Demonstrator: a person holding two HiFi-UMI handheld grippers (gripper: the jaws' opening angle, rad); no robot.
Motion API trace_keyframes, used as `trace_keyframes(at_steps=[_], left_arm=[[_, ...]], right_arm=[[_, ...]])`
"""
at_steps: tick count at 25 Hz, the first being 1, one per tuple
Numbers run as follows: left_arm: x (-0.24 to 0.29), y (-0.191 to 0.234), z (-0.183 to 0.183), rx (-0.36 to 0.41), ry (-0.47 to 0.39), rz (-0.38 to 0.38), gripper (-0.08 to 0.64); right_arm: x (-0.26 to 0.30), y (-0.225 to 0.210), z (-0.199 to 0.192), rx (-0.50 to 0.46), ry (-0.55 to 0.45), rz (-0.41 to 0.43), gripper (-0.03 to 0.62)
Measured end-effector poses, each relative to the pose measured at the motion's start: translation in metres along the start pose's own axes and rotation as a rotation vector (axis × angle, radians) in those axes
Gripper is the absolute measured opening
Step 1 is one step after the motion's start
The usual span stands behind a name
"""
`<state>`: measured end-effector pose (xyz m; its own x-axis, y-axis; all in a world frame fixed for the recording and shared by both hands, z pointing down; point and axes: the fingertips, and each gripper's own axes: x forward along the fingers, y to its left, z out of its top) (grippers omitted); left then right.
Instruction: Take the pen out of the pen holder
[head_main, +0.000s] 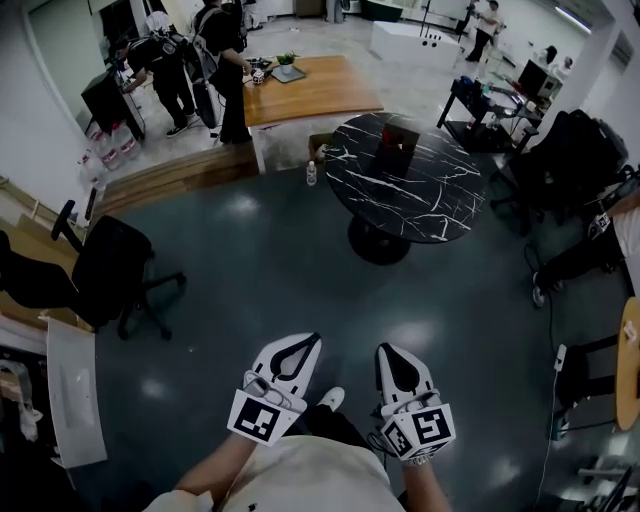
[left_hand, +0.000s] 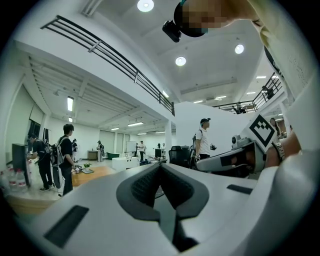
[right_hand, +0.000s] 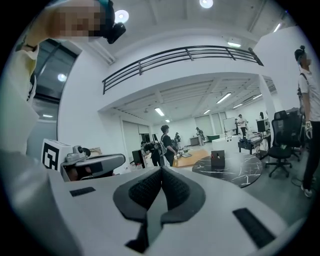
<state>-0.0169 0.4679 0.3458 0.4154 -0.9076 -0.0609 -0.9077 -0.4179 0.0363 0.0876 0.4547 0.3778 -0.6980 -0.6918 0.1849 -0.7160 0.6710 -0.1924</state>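
The pen holder (head_main: 398, 144), a small dark box, stands on a round black marble table (head_main: 420, 195) a few steps ahead of me. In the right gripper view the holder (right_hand: 216, 159) shows small on that table (right_hand: 237, 169), with tiny pen tips poking out of its top. My left gripper (head_main: 306, 341) and right gripper (head_main: 387, 351) are held side by side close to my body, far from the table. Both are shut with nothing between the jaws. The left gripper's tips (left_hand: 161, 165) and the right gripper's tips (right_hand: 161, 170) meet in their own views.
A black office chair (head_main: 112, 272) stands at the left and a white desk edge (head_main: 75, 400) at the near left. A wooden table (head_main: 300, 88) with people (head_main: 222, 60) beside it lies beyond. A bottle (head_main: 311, 173) sits on the floor. Dark chairs (head_main: 570, 165) crowd the right.
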Motion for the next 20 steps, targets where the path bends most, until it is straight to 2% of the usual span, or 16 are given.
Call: trace_keyframes(at_steps=[5, 11, 20], left_arm=[[0.035, -0.005, 0.002, 0.000, 0.003, 0.030, 0.012], [0.071, -0.006, -0.001, 0.024, 0.023, 0.005, 0.012], [0.135, 0.032, -0.022, -0.029, 0.028, -0.067, 0.012]], right_arm=[[0.009, -0.038, 0.008, 0.012, -0.007, 0.018, 0.017], [0.020, -0.069, 0.017, 0.034, -0.018, 0.008, 0.017], [0.068, -0.111, 0.013, 0.032, 0.024, -0.075, 0.017]])
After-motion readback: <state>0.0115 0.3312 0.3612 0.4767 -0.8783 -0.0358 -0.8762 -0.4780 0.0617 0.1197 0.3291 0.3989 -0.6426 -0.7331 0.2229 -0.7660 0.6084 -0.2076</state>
